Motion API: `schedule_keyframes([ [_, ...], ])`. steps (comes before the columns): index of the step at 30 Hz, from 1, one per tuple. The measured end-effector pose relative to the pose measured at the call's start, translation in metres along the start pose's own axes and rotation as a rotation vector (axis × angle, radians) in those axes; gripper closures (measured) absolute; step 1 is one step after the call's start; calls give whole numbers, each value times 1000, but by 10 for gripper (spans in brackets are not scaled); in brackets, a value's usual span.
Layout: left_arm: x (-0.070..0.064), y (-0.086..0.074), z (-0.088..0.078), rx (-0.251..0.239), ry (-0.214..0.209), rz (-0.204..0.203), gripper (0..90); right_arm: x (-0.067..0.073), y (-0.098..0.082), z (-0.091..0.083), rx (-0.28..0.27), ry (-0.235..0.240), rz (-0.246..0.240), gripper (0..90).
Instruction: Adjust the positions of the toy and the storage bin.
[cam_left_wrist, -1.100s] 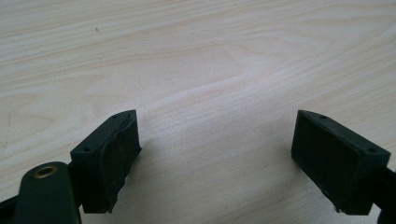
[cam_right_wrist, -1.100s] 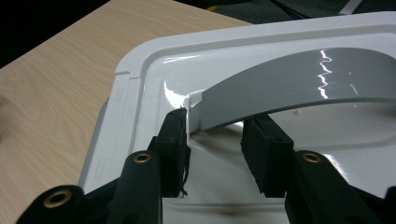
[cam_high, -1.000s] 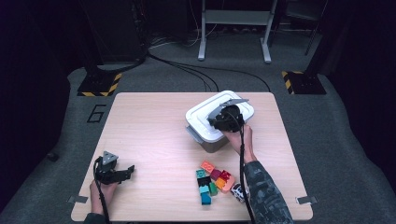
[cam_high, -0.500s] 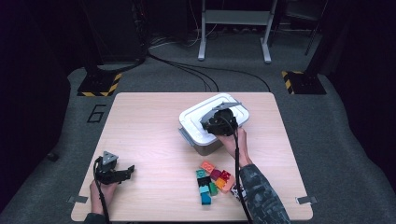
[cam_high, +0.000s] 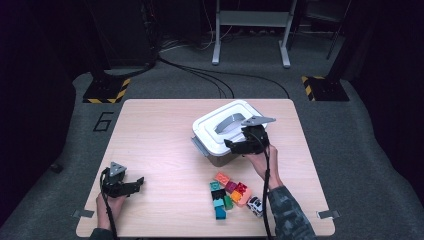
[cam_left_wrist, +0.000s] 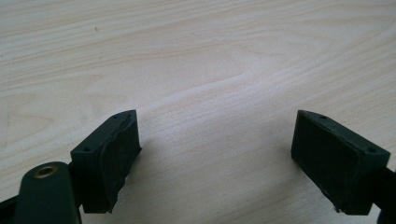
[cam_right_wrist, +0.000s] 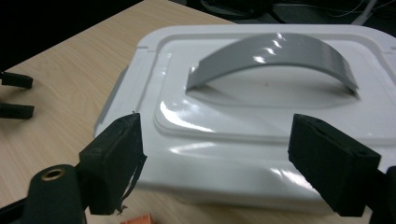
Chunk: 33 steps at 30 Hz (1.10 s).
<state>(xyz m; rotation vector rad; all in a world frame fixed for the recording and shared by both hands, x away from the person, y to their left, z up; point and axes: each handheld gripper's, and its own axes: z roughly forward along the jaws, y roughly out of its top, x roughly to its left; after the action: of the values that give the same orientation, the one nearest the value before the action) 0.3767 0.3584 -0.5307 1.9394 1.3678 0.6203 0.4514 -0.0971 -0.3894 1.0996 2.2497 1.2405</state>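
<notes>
Right tongs (cam_high: 235, 146) are being held open at the near edge of the white lidded box (cam_high: 220, 131), mid-desk (cam_high: 150, 140); jaws have just been opening, nothing gripped betw. them. Left tongs (cam_high: 134, 184) are being kept open over bare desk, near-left corner.

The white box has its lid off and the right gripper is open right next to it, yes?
Not quite: the white box has its lid on, grey handle on top, as the right gripper view shows. The right gripper is open beside it.
</notes>
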Motion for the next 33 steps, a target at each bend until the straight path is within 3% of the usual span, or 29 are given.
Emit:
schedule_keyframes([
  [5, 1, 0, 0, 4, -7, 2, 155, -10, -21, -16, 1, -33, 2, 137],
  [10, 3, 2, 1, 13, -33, 19, 153, -32, -67, -38, 36, -113, 19, 93],
  [12, 5, 3, 2, 11, -38, 26, 152, -34, -72, -40, 40, -125, 25, 88],
  [14, 6, 4, 3, 12, -41, 32, 152, -46, -96, -49, 42, -156, 56, 63],
  [15, 6, 4, 3, 12, -41, 32, 152, -46, -96, -49, 42, -156, 56, 63],
  [16, 5, 4, 3, 12, -40, 31, 152, -53, -113, -53, 45, -194, 81, 56],
  [17, 5, 4, 3, 12, -40, 31, 152, -53, -113, -53, 45, -194, 81, 56],
  [18, 5, 4, 3, 13, -42, 29, 152, -61, -133, -55, 69, -218, 106, 49],
  [19, 5, 4, 3, 14, -42, 32, 152, -61, -133, -55, 69, -218, 106, 49],
  [20, 5, 5, 3, 21, -43, 30, 151, -67, -145, -54, 91, -240, 133, 43],
  [23, 3, 9, 3, 33, -33, 30, 135, -77, -161, -55, 92, -257, 163, 41],
  [24, 2, 11, 2, 20, -53, 24, 115, -78, -165, -55, 97, -265, 171, 41],
  [29, -2, 29, -8, -20, -83, 22, 84, -84, -174, -51, 140, -279, 156, 50],
  [30, -7, 42, -13, -37, -101, 47, 78, -85, -177, -48, 159, -289, 150, 50],
  [31, -7, 42, -13, -37, -101, 47, 78, -85, -177, -48, 159, -289, 150, 50],
  [32, -14, 54, -15, -54, -115, 87, 79, -87, -182, -45, 156, -280, 171, 50],
  [33, -14, 54, -15, -54, -115, 87, 79, -87, -182, -45, 156, -280, 171, 50],
])
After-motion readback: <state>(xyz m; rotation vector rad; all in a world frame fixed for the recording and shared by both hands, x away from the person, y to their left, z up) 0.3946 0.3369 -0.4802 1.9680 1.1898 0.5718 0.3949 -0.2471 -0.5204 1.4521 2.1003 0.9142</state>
